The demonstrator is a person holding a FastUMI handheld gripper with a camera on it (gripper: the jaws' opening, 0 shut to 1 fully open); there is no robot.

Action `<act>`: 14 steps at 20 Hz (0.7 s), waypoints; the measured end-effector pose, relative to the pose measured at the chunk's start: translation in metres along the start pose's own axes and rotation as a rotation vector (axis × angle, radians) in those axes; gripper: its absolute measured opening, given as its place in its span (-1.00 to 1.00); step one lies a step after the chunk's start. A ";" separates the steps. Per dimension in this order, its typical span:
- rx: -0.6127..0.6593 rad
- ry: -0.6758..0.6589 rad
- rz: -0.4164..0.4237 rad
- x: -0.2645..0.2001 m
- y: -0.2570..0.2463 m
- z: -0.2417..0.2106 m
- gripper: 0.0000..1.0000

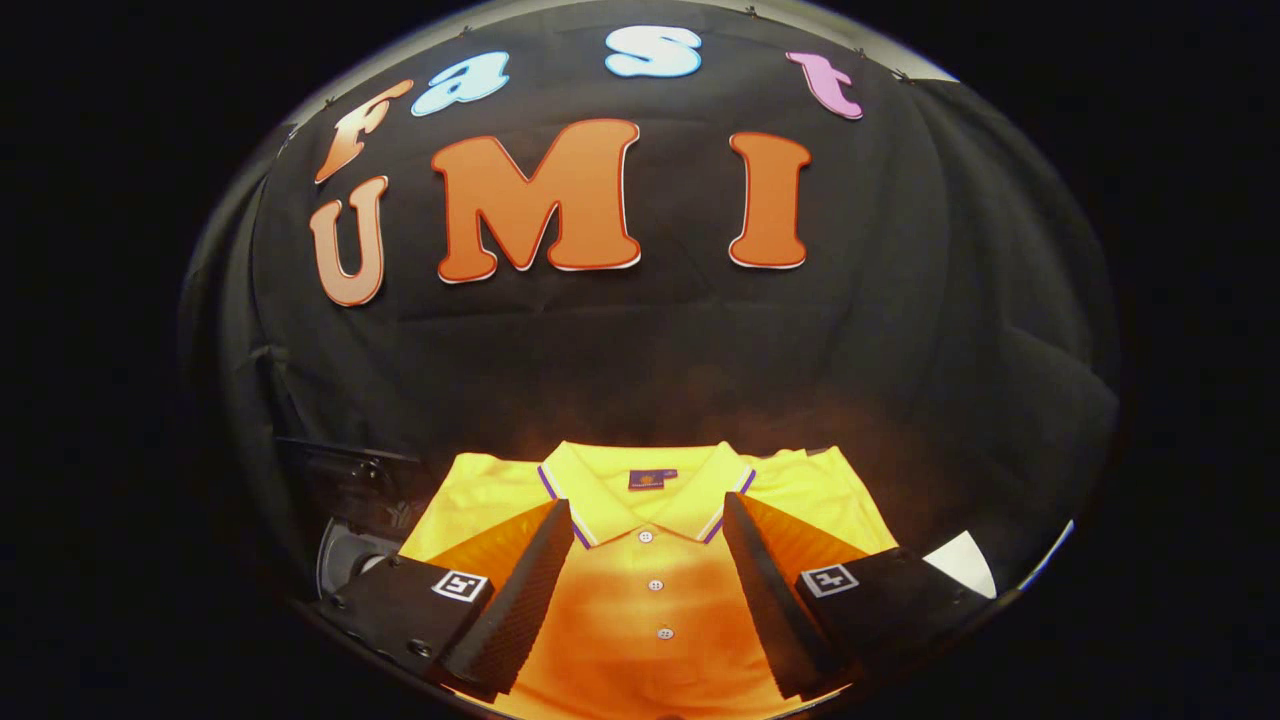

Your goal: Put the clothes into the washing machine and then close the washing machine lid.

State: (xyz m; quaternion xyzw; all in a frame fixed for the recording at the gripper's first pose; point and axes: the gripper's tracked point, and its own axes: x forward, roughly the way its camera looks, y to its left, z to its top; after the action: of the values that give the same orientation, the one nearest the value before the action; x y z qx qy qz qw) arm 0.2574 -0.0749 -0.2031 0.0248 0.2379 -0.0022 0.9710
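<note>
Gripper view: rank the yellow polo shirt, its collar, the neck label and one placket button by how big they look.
1. Yellow polo shirt, lying flat, the open jaws of the gripper spread over it.
2. Collar.
3. Neck label.
4. Placket button, smallest.
All lie at similar nearness, so the order is safe.

We are seeing one yellow polo shirt (pixel 655 590), lying flat with three buttons (pixel 655 585) showing down its placket and one small label (pixel 652 479) inside its collar. We are counting one hand-held gripper (pixel 648 520), its two fingers (pixel 525 590) standing apart over the shirt, each carrying one square marker (pixel 459 585).
</note>
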 end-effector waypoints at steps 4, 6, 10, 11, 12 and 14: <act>0.001 0.086 -0.004 0.016 -0.003 -0.025 0.96; 0.005 0.122 0.003 0.021 -0.002 -0.035 0.96; 0.017 0.180 -0.007 0.025 -0.004 -0.051 0.96; 0.007 0.212 -0.020 0.024 -0.008 -0.058 0.95; 0.003 0.228 -0.010 0.020 -0.008 -0.062 0.96; 0.027 0.235 -0.014 0.024 -0.006 -0.061 0.96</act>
State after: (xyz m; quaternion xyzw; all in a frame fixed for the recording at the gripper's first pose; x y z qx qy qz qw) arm 0.2499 -0.0777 -0.2685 0.0362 0.3503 -0.0094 0.9359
